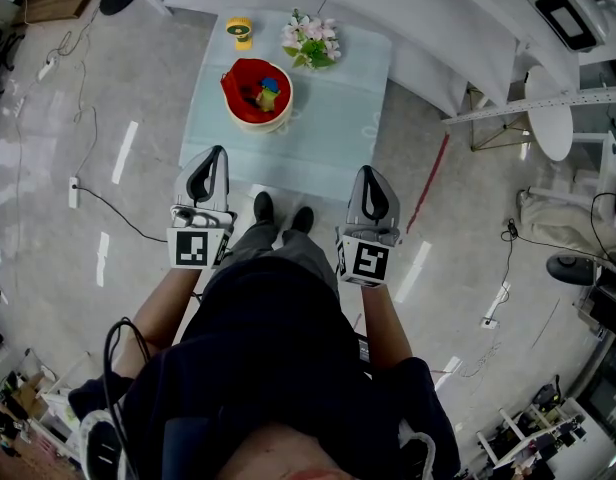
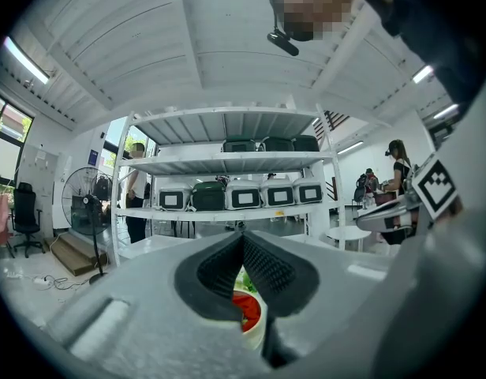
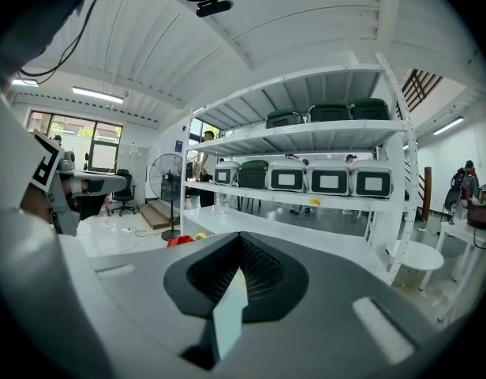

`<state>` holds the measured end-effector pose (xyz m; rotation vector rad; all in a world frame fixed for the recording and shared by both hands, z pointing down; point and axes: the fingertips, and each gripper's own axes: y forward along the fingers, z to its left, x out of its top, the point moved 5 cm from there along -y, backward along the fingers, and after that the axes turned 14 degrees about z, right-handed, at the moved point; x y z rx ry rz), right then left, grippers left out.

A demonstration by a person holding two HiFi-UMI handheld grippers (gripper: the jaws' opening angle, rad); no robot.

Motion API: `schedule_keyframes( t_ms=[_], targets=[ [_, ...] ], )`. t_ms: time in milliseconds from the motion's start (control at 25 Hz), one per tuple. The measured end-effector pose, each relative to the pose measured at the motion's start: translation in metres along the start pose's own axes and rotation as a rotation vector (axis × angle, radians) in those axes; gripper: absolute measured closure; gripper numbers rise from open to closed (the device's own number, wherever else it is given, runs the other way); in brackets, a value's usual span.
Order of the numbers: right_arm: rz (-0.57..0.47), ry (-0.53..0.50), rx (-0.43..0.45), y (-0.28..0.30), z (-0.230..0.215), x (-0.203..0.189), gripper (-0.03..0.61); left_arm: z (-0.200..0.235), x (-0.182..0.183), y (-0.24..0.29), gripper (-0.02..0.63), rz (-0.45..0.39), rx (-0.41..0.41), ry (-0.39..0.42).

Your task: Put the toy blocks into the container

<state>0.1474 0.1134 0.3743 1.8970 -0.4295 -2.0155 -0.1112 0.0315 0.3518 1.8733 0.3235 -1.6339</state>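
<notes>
Head view: the round red container with a cream rim (image 1: pixel 256 108) sits by the left edge of the pale green table (image 1: pixel 333 128), small coloured toy blocks (image 1: pixel 267 93) inside. It lies straight ahead of the left gripper (image 1: pixel 214 154) (the nearer one) and forward-left of the right gripper (image 1: pixel 369 172). Left gripper view: the jaws are together and empty, the container dead ahead. Right gripper view: the jaws are likewise together on nothing.

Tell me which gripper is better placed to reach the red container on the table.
Probably the left. The red container sits left of centre on the table, nearly straight ahead of the left gripper, whose own view frames it. The right gripper stands farther aside.
</notes>
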Motion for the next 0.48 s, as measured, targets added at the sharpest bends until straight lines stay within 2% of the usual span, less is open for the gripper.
schedule_keyframes(
  t_ms=[480],
  targets=[
    [0.01, -0.012, -0.008, -0.0006, -0.0027, 0.0, 0.581, 0.002, 0.0052, -0.0029, 0.611, -0.008, 0.001, 0.005]
  ],
)
